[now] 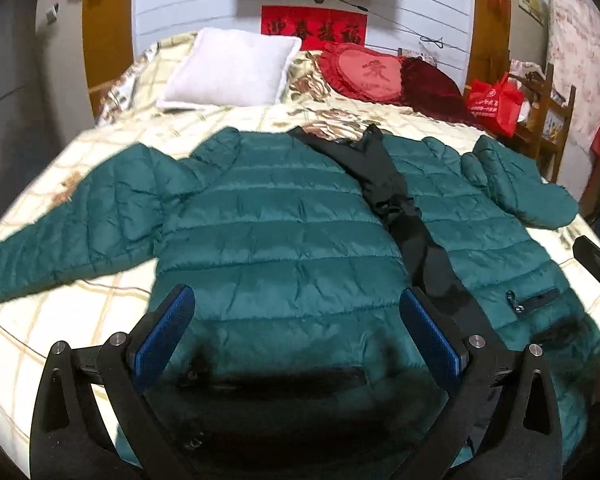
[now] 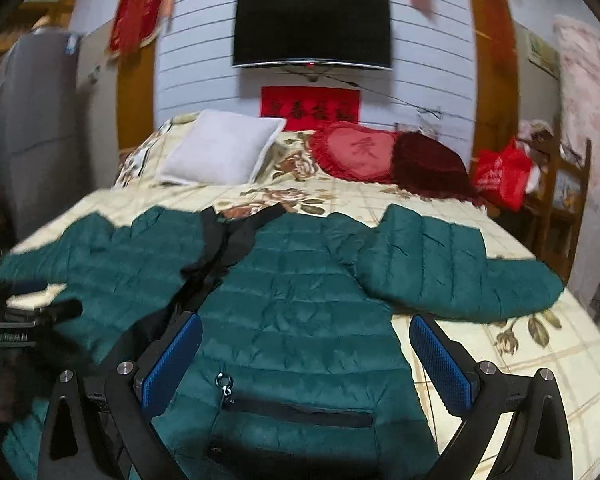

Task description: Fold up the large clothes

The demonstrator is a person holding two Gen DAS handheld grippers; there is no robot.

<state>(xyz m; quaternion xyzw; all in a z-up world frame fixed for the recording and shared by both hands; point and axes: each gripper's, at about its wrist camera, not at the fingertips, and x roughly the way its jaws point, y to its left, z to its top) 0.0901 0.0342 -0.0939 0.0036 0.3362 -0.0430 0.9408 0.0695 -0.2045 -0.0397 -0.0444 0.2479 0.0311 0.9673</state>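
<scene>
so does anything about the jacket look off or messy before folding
Mostly tidy: the green puffer jacket lies flat, front up, on the bed. Its front is unzipped, with the black lining showing as a crooked strip. One sleeve is bent across itself, not straight. Both tools, left and right, are open above the hem.

Jacket [image 1: 284, 240] on bed [image 1: 60, 340], pillows [image 1: 228, 68] behind
</scene>
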